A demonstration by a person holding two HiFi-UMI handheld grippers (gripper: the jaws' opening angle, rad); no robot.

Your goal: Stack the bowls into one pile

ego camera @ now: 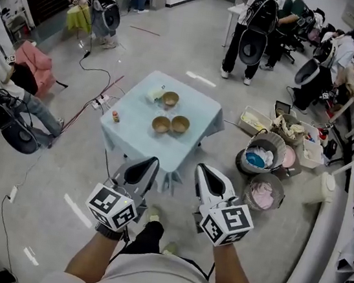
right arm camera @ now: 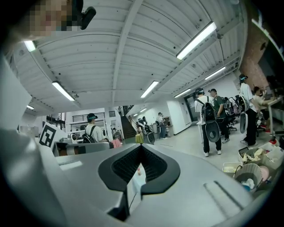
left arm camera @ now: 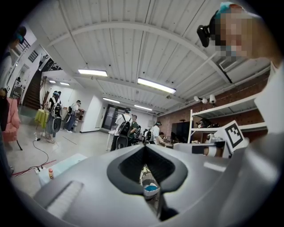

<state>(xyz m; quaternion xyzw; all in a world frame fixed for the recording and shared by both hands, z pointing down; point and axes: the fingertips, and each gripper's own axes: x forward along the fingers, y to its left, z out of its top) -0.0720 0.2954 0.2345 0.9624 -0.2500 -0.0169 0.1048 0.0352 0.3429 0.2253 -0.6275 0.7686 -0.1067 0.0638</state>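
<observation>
Three tan bowls stand apart on a small table with a light blue cloth point(ego camera: 197, 111): one at the back point(ego camera: 170, 98), one at front left point(ego camera: 161, 125), one at front right point(ego camera: 180, 124). Both grippers are held close to the person's body, well short of the table's near edge. In the head view, the left gripper point(ego camera: 147, 165) and the right gripper point(ego camera: 204, 171) point towards the table. The left gripper view shows the left gripper point(left arm camera: 144, 147) with its jaw tips meeting and nothing between them. So does the right gripper view for the right gripper point(right arm camera: 141, 147).
A small bottle point(ego camera: 116, 116) and a white object point(ego camera: 155, 93) also sit on the table. Two baskets point(ego camera: 263, 153) point(ego camera: 264, 192) and bins stand right of it. Cables and a power strip point(ego camera: 101, 101) lie on the floor to the left. People stand further back.
</observation>
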